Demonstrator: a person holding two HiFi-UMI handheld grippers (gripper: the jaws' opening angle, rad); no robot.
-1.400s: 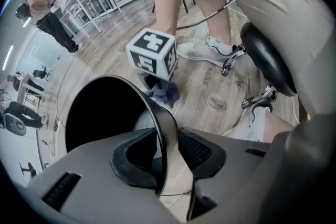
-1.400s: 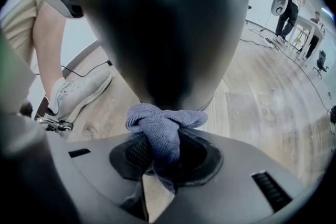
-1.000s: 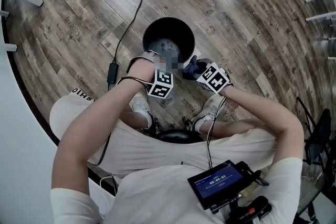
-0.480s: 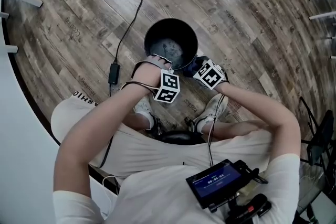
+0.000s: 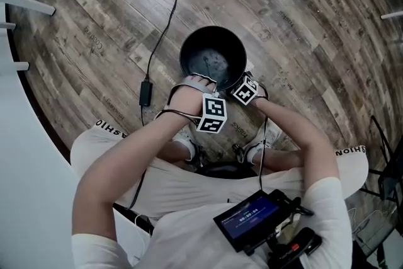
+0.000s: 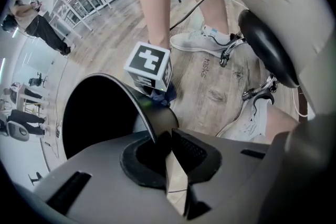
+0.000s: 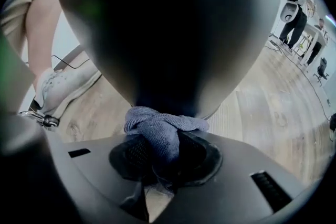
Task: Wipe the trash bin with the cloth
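The black trash bin (image 5: 213,55) stands open on the wood floor in front of the seated person's feet. My left gripper (image 5: 203,79) points straight down at the bin's near rim (image 6: 150,115). Its jaws have just been closing and now pinch that rim between them, as the left gripper view (image 6: 167,139) shows. My right gripper (image 5: 242,82) sits low against the bin's outer wall (image 7: 168,34) on the near right. It is shut on a bunched blue-grey cloth (image 7: 161,129), which presses on the wall. The cloth (image 6: 160,96) also shows under the right gripper's marker cube.
A black cable with a power brick (image 5: 145,93) runs across the floor left of the bin. White shoes (image 6: 202,39) and a black stool seat (image 5: 217,168) lie close behind the bin. White furniture legs (image 5: 25,0) stand at far left. People (image 6: 34,21) stand far off.
My right gripper has dropped with the cloth from rim height down along the bin's outer wall. The left gripper stays at the near rim.
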